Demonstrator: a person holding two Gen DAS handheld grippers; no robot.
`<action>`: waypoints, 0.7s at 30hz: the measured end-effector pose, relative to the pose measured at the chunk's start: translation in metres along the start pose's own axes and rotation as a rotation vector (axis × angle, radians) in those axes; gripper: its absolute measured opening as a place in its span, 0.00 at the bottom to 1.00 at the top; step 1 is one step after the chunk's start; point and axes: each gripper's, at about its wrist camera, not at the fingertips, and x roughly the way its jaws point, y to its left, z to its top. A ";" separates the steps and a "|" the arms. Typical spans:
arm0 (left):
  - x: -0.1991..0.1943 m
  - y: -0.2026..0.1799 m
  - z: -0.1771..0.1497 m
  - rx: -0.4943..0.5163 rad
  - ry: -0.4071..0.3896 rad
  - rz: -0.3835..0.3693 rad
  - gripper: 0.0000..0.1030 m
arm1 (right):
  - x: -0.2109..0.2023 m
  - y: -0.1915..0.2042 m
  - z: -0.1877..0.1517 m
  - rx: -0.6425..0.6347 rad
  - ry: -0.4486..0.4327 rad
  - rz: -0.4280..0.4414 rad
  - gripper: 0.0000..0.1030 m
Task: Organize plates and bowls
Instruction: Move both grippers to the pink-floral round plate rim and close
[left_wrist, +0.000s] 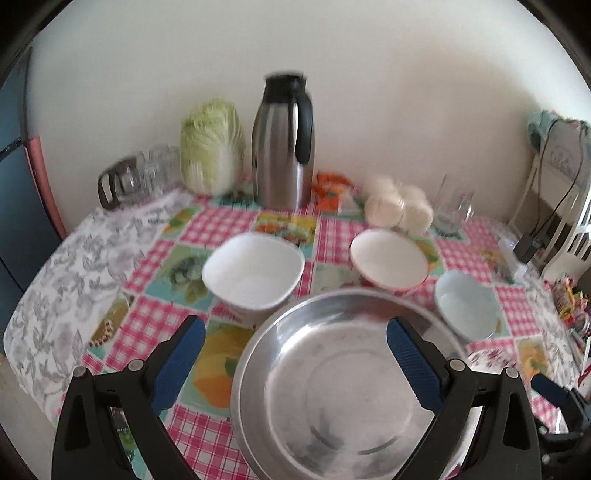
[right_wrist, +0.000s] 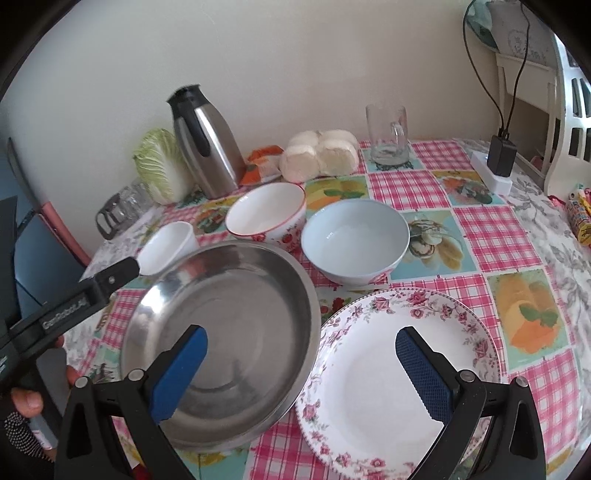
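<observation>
Left wrist view: left tongs (left_wrist: 295, 354) apart, steel plate (left_wrist: 332, 387) dead ahead at lower centre between them; right wrist view: right tongs (right_wrist: 301, 373) apart, floral plate (right_wrist: 369, 387) lower right, nearer these.

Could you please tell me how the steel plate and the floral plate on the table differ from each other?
The steel plate is bare, reflective metal, while the floral plate is white with a pink flower border. The steel plate looks deeper, with steeper walls; the floral plate is shallower with a broad rim. The steel plate lies left of the floral plate, its edge appearing to overlap the floral rim. Both are round, empty and upright on the checked tablecloth.
</observation>
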 end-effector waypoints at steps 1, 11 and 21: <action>-0.005 -0.001 0.001 -0.004 -0.015 -0.005 0.96 | -0.004 0.000 -0.001 -0.001 -0.009 0.002 1.00; -0.041 -0.031 0.005 -0.047 -0.072 -0.098 0.96 | -0.045 -0.018 -0.004 0.008 -0.102 -0.007 1.00; -0.026 -0.094 -0.024 0.038 0.111 -0.187 0.96 | -0.055 -0.076 -0.001 0.134 -0.118 -0.071 1.00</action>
